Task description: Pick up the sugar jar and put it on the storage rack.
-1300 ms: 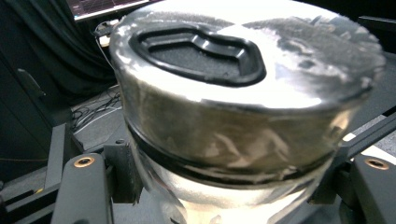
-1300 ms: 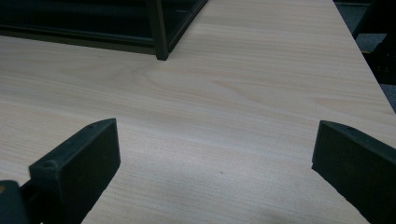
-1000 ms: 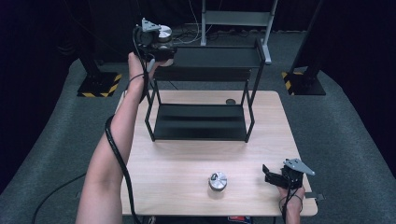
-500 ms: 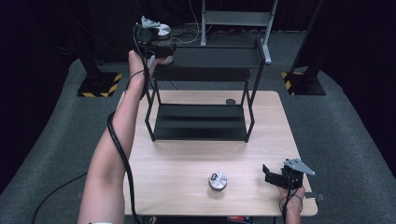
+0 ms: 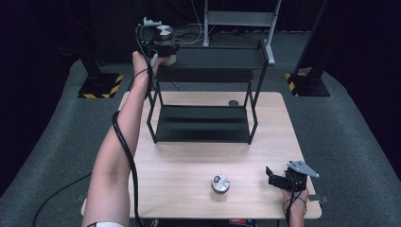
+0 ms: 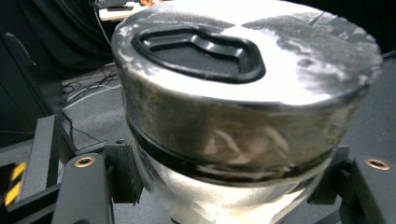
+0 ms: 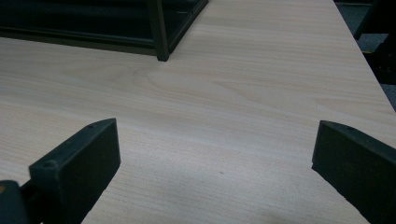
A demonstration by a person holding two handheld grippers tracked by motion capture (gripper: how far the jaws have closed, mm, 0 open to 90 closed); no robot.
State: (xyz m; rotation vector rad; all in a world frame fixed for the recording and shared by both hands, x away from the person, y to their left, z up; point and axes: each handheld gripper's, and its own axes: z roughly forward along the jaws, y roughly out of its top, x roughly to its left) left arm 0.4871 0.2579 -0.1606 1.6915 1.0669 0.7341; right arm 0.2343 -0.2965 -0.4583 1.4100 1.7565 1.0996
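A silver round tin [image 6: 243, 107] with a black recessed lid sits between the jaws of my left gripper [image 6: 229, 186], which is shut on its lower body. In the high view that left gripper [image 5: 168, 45] holds the tin [image 5: 164, 32] up at the left end of the black rack's top shelf [image 5: 213, 59]; whether the tin touches the shelf I cannot tell. A second silver tin [image 5: 220, 183] stands on the wooden table [image 5: 179, 165] near its front edge. To its right my right gripper [image 5: 272, 176] rests low and open, its black fingers [image 7: 79, 158] wide apart over bare wood.
The two-level black rack stands at the back of the table, its lower shelf [image 5: 203, 124] bare. A small dark round object [image 5: 233, 102] lies behind it on the table. Dark stands and a grey frame [image 5: 236, 19] rise from the carpet beyond.
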